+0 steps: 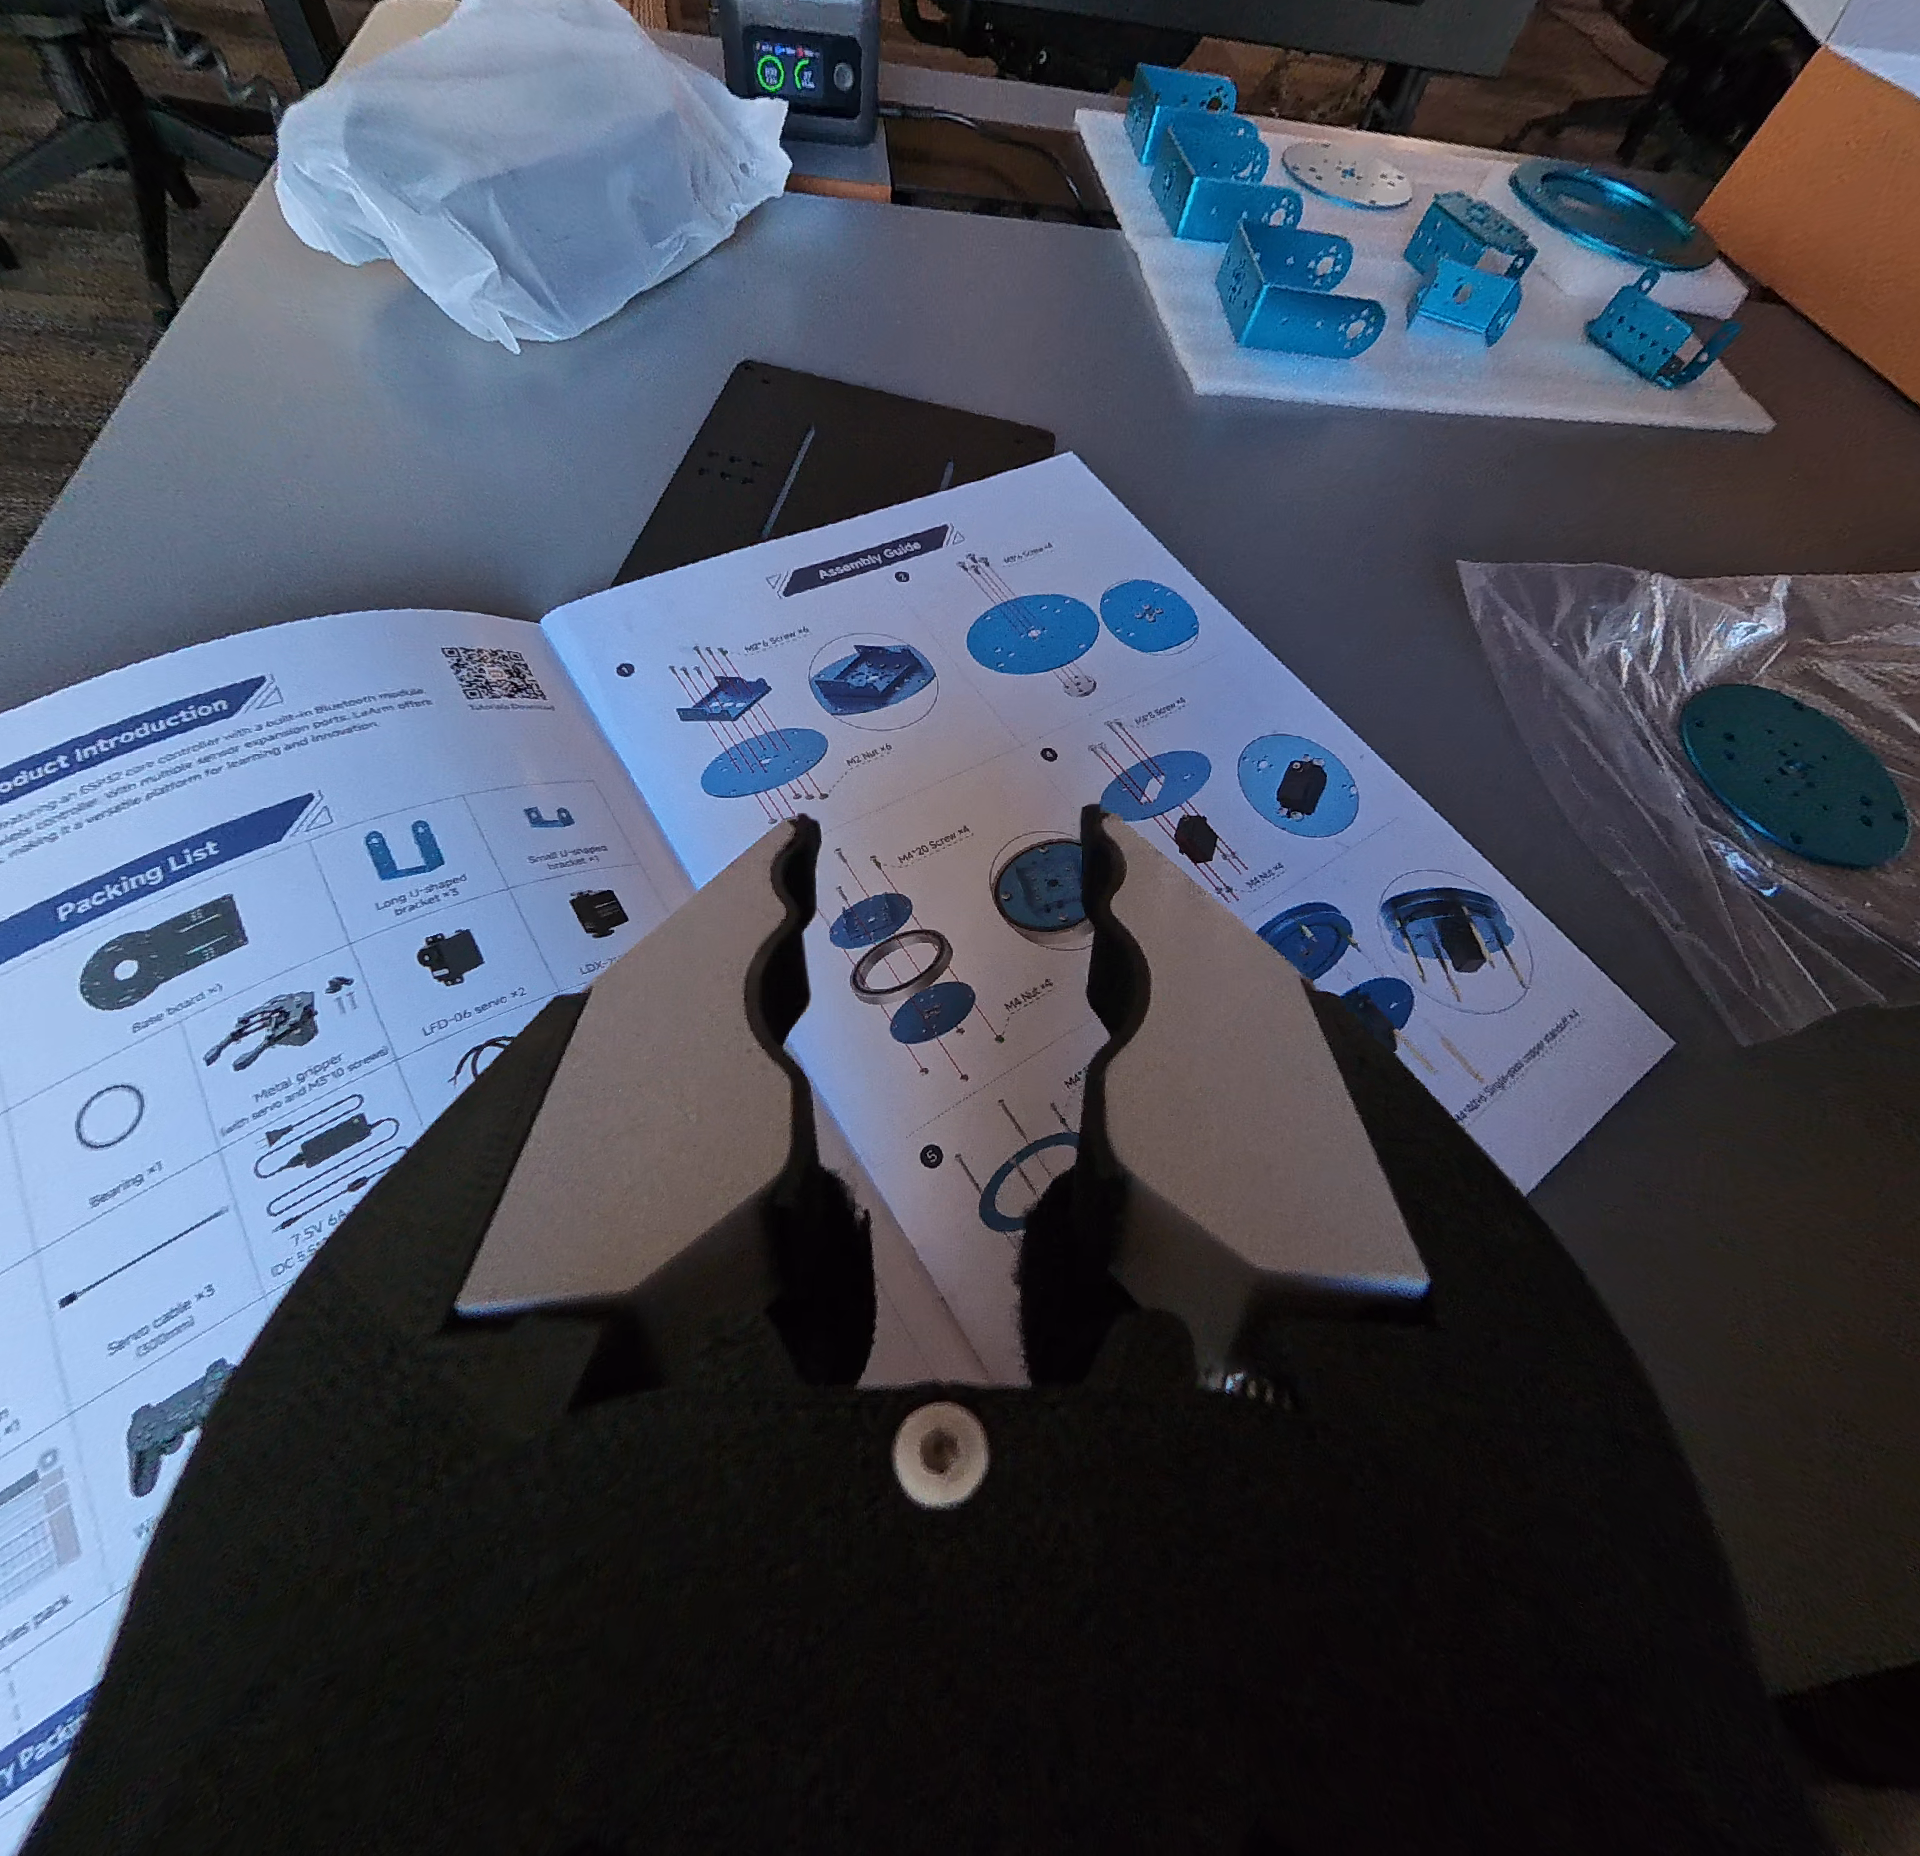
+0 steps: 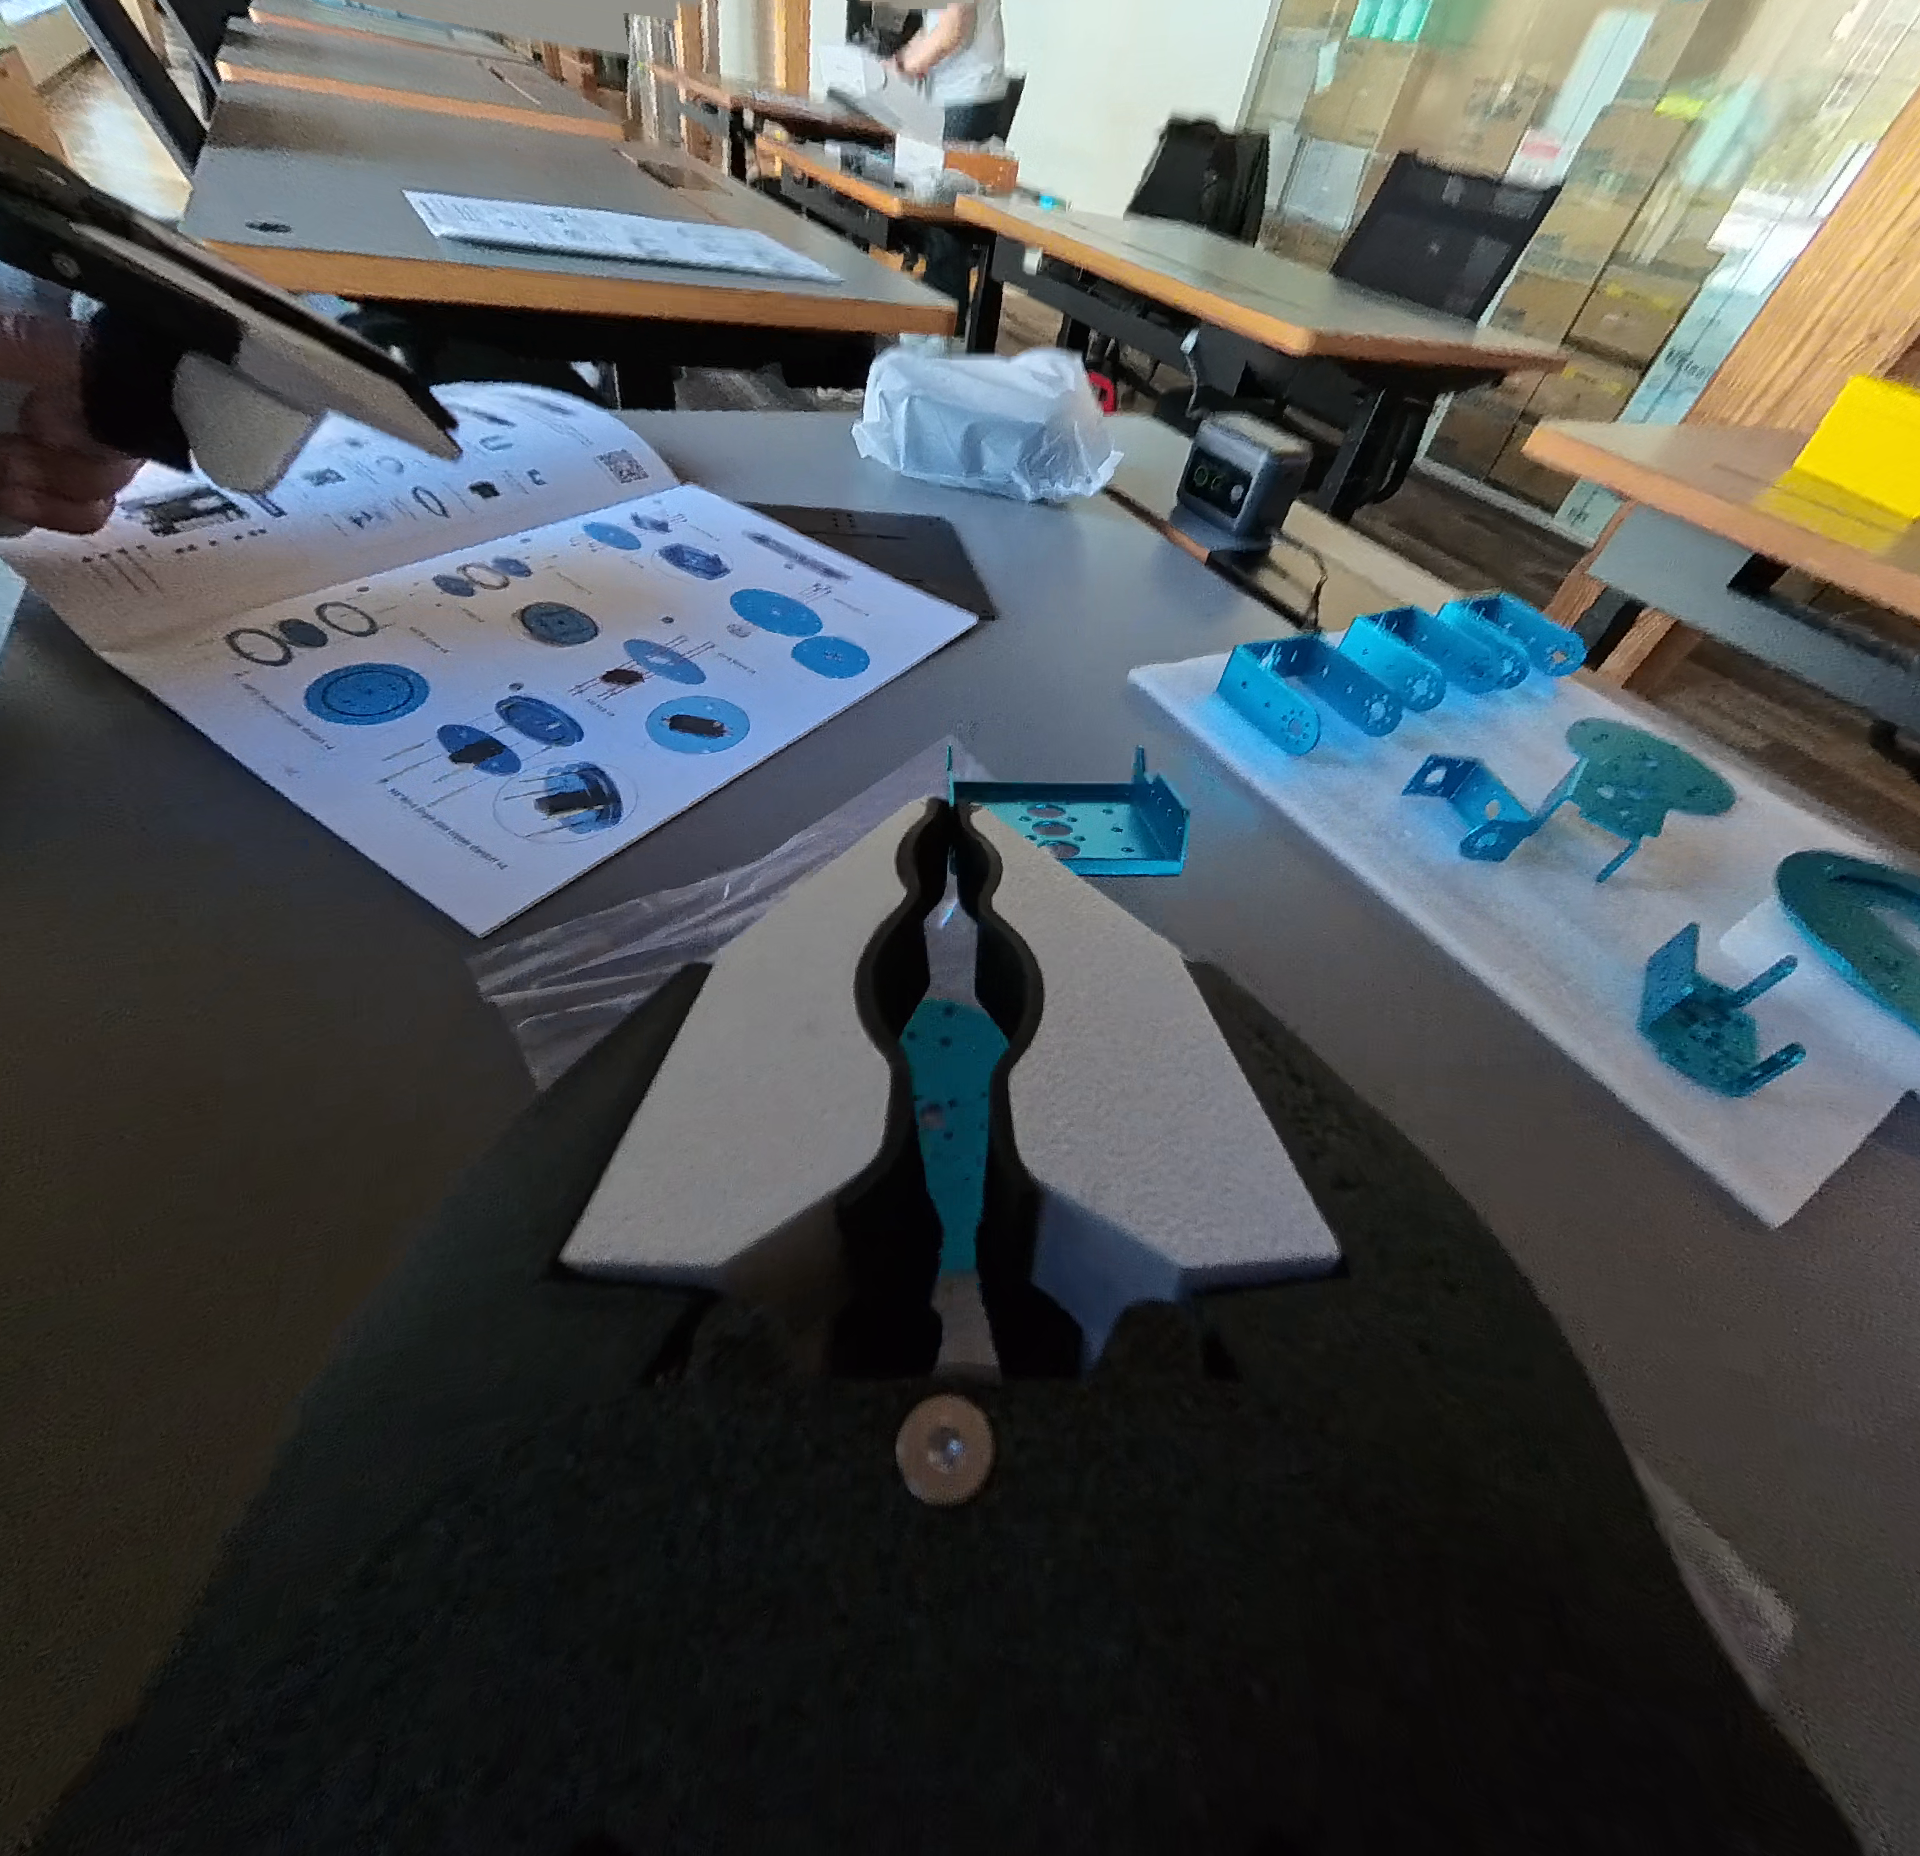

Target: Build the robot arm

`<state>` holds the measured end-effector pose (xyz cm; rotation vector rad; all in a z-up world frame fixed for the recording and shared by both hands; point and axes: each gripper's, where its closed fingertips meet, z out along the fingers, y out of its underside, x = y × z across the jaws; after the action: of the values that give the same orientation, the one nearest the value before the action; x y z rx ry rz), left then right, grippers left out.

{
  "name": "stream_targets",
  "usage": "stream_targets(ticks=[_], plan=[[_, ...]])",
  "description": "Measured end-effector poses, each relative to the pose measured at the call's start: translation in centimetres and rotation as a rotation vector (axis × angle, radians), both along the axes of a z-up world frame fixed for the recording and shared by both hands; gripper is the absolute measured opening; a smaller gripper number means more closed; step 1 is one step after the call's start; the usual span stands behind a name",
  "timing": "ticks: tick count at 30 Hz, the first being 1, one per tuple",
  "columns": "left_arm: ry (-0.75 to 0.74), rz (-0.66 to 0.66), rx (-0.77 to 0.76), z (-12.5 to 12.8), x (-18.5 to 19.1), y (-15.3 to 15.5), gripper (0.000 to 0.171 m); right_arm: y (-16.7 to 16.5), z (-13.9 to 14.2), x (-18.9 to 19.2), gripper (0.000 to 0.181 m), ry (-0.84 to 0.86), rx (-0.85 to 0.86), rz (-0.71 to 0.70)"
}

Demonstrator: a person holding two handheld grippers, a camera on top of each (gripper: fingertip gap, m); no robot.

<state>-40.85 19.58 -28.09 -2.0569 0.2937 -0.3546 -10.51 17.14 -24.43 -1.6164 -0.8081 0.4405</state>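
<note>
While left gripper [image 1: 940, 830] hovers open, empty, above open booklet [image 1: 1039, 767], right gripper [image 2: 954, 819] pinches blue perforated bracket [image 2: 1091, 824] by thin side flange, above clear plastic bag [image 2: 665, 923]. Bare grey table [image 2: 1299, 996] between bracket and white foam tray [image 2: 1558, 985].

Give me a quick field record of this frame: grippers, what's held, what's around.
left gripper: open, over open manual
right gripper: shut on blue bracket
under right gripper: blue disc on clear bag
foam sheet: more blue parts
table: black plate, white wrapping
</note>
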Motion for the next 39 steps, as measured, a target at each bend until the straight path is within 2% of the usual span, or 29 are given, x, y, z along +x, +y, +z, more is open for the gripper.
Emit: stream_targets(ticks=[8, 12, 23, 28, 32, 39], plan=[[-0.01, -0.012, 0.006, 0.0, 0.5, -0.2, 0.05, -1.8, -4.7, 1.0, 0.0, -0.067, -0.243, -0.045], [0.002, -0.019, -0.01, -0.5, 0.8, 0.1, 0.051, -2.1, -6.1, 0.9, 0.0, -0.105, -0.276, -0.076], [0.024, 0.0, -0.008, -0.3, 0.6, 0.4, 0.05, -1.4, -7.3, 0.7, 0.0, -0.084, -0.375, -0.077], [0.043, 0.005, -0.017, -0.4, 0.4, 0.5, 0.051, -2.0, -8.9, 0.9, 0.001, -0.143, -0.482, -0.099], [0.054, 0.013, -0.016, -0.2, 0.2, 0.7, 0.05, -2.1, -9.7, 1.4, 0.0, -0.206, -0.502, -0.13], [0.073, 0.012, -0.025, -0.3, 0.3, 0.9, 0.05, -2.5, -9.7, 0.9, 0.001, -0.156, -0.538, -0.115]])
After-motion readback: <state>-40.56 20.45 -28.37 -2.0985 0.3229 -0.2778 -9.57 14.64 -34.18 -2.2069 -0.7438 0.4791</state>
